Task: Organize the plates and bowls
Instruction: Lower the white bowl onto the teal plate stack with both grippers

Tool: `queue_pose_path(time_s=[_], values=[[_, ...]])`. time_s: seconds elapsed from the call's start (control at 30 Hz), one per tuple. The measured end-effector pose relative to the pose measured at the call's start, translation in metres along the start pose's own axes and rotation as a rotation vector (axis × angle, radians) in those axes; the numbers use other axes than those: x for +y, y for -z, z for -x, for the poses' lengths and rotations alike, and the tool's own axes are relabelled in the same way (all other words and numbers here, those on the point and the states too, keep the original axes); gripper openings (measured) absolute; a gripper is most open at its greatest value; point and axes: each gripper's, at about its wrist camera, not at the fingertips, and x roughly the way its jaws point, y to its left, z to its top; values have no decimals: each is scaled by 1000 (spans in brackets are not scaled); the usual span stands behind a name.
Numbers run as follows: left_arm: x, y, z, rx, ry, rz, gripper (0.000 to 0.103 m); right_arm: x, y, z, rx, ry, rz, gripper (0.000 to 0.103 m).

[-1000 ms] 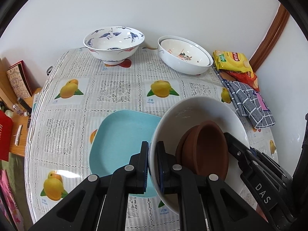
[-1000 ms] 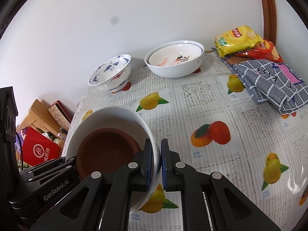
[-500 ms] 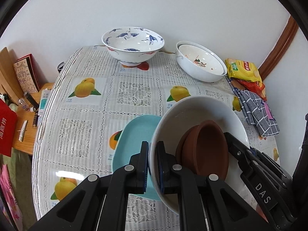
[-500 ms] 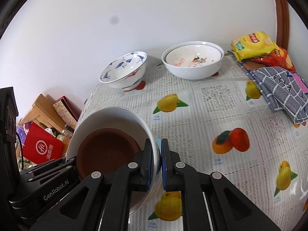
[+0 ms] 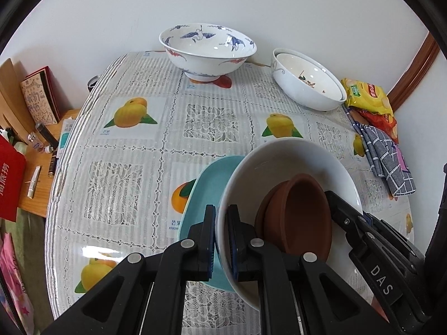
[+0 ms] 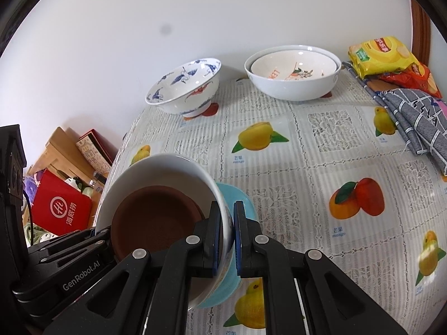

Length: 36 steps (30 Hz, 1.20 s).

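White bowl (image 5: 287,167) holds two brown dishes (image 5: 299,212).

My left wrist camera looks forward and down along my left gripper (image 5: 220,240), close over the white bowl (image 5: 287,162), facing the far wall across the table (image 5: 134,167). My right wrist camera sits equally close behind my right gripper (image 6: 227,237) on that bowl's opposite rim. Both views share the bowl, the blue-patterned bowl (image 5: 206,53) and the snack bags (image 5: 366,95).
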Motion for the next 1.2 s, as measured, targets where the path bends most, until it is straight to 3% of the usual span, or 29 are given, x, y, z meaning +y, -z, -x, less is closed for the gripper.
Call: queue_pose_path(time_s=[0.47, 1.2], values=[[11, 7, -35, 59, -2, 15, 9, -6, 10, -36, 75, 13, -4, 9], [14, 6, -38, 59, -6, 0, 13, -3, 10, -40, 72, -6, 26, 10]])
